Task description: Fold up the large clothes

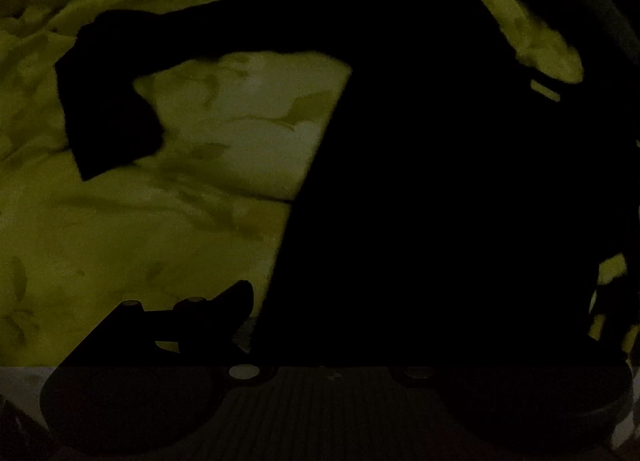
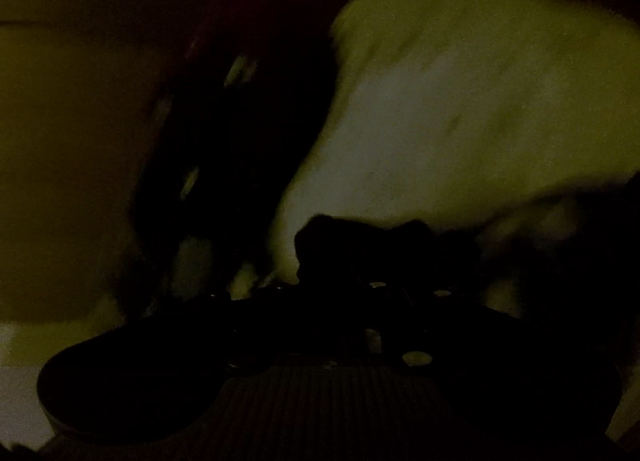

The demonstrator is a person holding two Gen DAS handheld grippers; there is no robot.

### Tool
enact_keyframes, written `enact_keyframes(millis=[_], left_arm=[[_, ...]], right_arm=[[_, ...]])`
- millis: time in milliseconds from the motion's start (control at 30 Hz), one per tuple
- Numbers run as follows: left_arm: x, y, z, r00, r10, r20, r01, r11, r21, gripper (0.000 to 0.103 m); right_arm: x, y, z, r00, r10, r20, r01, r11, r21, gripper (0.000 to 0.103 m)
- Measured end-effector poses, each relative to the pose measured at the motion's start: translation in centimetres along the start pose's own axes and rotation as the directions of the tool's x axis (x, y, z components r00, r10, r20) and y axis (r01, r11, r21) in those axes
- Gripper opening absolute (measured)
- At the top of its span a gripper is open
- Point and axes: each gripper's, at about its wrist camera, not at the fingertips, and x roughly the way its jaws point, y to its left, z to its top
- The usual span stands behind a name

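Your left wrist view is very dark. At far left a yellow-green patterned bedspread [image 1: 120, 221] fills the ground, creased and mottled with darker shapes. On it lies the black garment [image 1: 420, 181]: 1 sleeve [image 1: 108, 101] reaches out to the left and bends down at its cuff, while the wide body runs from the middle to the right edge and down to the bottom. Your left tool [image 1: 320, 325] sits at the bottom; 1 finger [image 1: 236, 301] shows beside the garment's lower left edge, the other is lost in the black cloth, so you cannot tell whether it is clenched or released.

Your right wrist view is blurred and darker. At left is a dull yellow-brown surface, then a dark band of cloth [image 2: 240, 141] runs down the middle, with pale bedspread [image 2: 460, 121] to its right. Your right tool [image 2: 360, 237] stands low in the middle, its 2 dark fingers nearly together; what, if anything, sits between them cannot be made out.
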Motion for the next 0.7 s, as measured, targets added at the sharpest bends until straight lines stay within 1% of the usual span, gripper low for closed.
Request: enact_keyframes(millis=[67, 100, 133, 200, 233, 267, 300, 333, 367, 400, 433, 467, 500, 567, 633, 700], left_arm=[[-0.5, 0.9, 0.5, 1.0, 0.001, 0.012, -0.001, 1.0, -0.02, 0.103], [-0.7, 1.3, 0.7, 1.0, 0.001, 0.017, 0.0, 1.0, -0.027, 0.103], [-1.0, 1.7, 0.9, 1.0, -0.001, 0.023, 0.001, 0.999, -0.033, 0.103], [-1.6, 2.6, 1.2, 0.999, 0.002, 0.032, 0.0, 0.999, -0.042, 0.103], [-1.8, 3.0, 1.3, 0.999, 0.006, 0.038, -0.004, 0.999, -0.047, 0.103], [-1.9, 3.4, 1.4, 0.999, 0.011, 0.041, -0.009, 0.999, -0.053, 0.103], [-2.1, 4.0, 1.4, 0.999, 0.017, 0.042, -0.015, 0.998, -0.059, 0.103], [-2.1, 4.5, 1.4, 0.999, 0.023, 0.041, -0.021, 0.998, -0.064, 0.103], [-2.0, 5.0, 1.3, 0.999, 0.031, 0.034, -0.028, 0.997, -0.069, 0.103], [-1.9, 5.5, 1.2, 0.999, 0.039, 0.026, -0.037, 0.997, -0.074, 0.103], [-1.8, 6.0, 1.1, 0.999, 0.045, 0.02, -0.044, 0.996, -0.079, 0.103], [-1.8, 6.4, 1.0, 0.999, 0.051, 0.016, -0.05, 0.995, -0.081, 0.103], [-1.6, 6.9, 0.9, 0.998, 0.062, 0.012, -0.06, 0.995, -0.081, 0.103], [-1.3, 7.1, 0.8, 0.997, 0.078, 0.008, -0.078, 0.994, -0.07, 0.103], [-1.0, 7.1, 0.8, 0.996, 0.089, 0.011, -0.089, 0.995, -0.039, 0.103], [-0.5, 6.5, 1.0, 0.995, 0.099, 0.018, -0.1, 0.995, 0.005, 0.103]], right_arm=[[3.0, 2.4, -2.3, 0.993, 0.052, -0.105, -0.054, 0.998, -0.012, 0.016], [5.3, 3.8, -4.0, 0.982, 0.074, -0.173, -0.079, 0.997, -0.02, 0.016], [7.7, 4.8, -5.7, 0.966, 0.086, -0.243, -0.094, 0.995, -0.021, 0.016], [12.9, 6.6, -9.3, 0.923, 0.121, -0.366, -0.128, 0.992, 0.007, 0.016], [15.6, 7.2, -11.1, 0.901, 0.146, -0.407, -0.146, 0.989, 0.033, 0.016], [17.7, 7.6, -12.9, 0.886, 0.16, -0.435, -0.15, 0.987, 0.058, 0.017], [20.6, 8.0, -14.8, 0.871, 0.17, -0.46, -0.147, 0.985, 0.086, 0.019], [22.9, 8.3, -16.2, 0.862, 0.172, -0.477, -0.14, 0.985, 0.101, 0.021], [25.3, 8.4, -17.6, 0.859, 0.154, -0.488, -0.117, 0.987, 0.106, 0.026], [27.1, 8.2, -18.7, 0.868, 0.122, -0.482, -0.079, 0.991, 0.109, 0.04], [28.9, 7.8, -20.1, 0.88, 0.082, -0.467, -0.027, 0.992, 0.125, 0.05], [30.2, 7.4, -21.0, 0.886, 0.056, -0.461, 0.009, 0.99, 0.138, 0.063], [31.3, 7.1, -21.6, 0.889, 0.025, -0.457, 0.036, 0.992, 0.124, 0.064], [31.6, 7.0, -22.3, 0.897, -0.058, -0.439, 0.087, 0.995, 0.047, 0.064], [30.9, 6.3, -21.8, 0.898, -0.094, -0.43, 0.095, 0.995, -0.019, 0.064], [29.2, 5.7, -20.7, 0.91, -0.118, -0.398, 0.087, 0.992, -0.096, 0.065]])
